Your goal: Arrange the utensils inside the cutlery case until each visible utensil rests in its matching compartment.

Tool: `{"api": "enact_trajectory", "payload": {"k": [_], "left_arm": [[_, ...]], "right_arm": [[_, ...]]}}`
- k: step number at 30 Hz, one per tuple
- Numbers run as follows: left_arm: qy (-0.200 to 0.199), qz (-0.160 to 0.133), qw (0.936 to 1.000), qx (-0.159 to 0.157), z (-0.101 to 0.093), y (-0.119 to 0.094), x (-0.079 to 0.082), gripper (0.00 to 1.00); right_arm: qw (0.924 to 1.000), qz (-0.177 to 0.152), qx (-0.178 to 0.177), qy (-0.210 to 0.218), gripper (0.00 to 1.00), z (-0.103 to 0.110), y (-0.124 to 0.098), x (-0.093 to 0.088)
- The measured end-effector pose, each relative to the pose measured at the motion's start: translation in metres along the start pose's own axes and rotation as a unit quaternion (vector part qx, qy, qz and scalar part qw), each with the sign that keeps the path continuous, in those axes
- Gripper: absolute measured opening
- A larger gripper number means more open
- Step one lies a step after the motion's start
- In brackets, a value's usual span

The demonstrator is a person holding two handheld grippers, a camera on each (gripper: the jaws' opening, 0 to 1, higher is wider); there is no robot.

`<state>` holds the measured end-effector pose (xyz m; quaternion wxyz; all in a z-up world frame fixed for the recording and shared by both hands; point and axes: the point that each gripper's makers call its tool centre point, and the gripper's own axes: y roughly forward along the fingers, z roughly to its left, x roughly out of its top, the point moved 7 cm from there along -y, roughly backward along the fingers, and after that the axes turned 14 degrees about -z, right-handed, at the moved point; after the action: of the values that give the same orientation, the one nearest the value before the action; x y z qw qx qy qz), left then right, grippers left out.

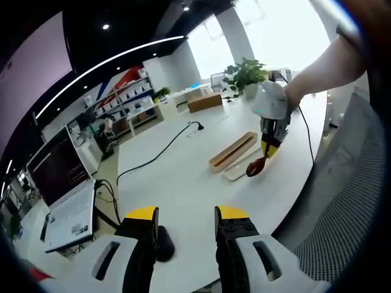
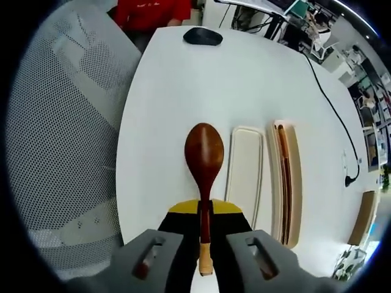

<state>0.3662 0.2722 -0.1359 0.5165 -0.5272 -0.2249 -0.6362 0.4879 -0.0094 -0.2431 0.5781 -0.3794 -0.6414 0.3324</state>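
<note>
One wooden spoon (image 2: 204, 160) is the piece in play: its dark bowl points away from the right gripper (image 2: 204, 210), whose jaws are pinched onto the handle partway down, the pale end sticking out behind them — a grip that likely leaves the bowl free to go into the case first. It hangs over the white table (image 2: 171, 91), just beside the cream lid (image 2: 245, 174), which lies flat next to the open cutlery case (image 2: 292, 183); the case already holds what look like chopsticks (image 2: 285, 177) along one slot. Seen from the left gripper view, the spoon (image 1: 256, 165) dangles just beside the case (image 1: 233, 151). The left gripper (image 1: 185, 215) waits apart with jaws spread and empty, near a black mouse (image 1: 164, 243) — probably kept clear for now.
</note>
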Motion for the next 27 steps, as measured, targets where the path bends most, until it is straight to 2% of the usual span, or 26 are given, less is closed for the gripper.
{"api": "enact_trajectory", "payload": {"k": [10, 19, 24, 27], "left_arm": [[0.001, 0.011, 0.9999, -0.012, -0.004, 0.001, -0.002, 0.37], [-0.003, 0.007, 1.0, -0.005, -0.002, 0.001, 0.0, 0.37], [-0.009, 0.003, 0.9999, 0.012, 0.003, -0.001, 0.001, 0.37], [-0.007, 0.004, 0.9999, 0.007, 0.002, 0.0, 0.001, 0.37]], "right_arm": [[0.9998, 0.002, -0.018, -0.002, 0.0, -0.021, -0.014, 0.002], [0.9995, 0.009, -0.029, -0.012, 0.0, -0.039, -0.02, 0.002], [0.9993, 0.008, -0.035, -0.011, 0.01, -0.049, -0.021, 0.002], [0.9993, 0.009, -0.035, -0.013, 0.01, -0.051, -0.019, 0.002]]}}
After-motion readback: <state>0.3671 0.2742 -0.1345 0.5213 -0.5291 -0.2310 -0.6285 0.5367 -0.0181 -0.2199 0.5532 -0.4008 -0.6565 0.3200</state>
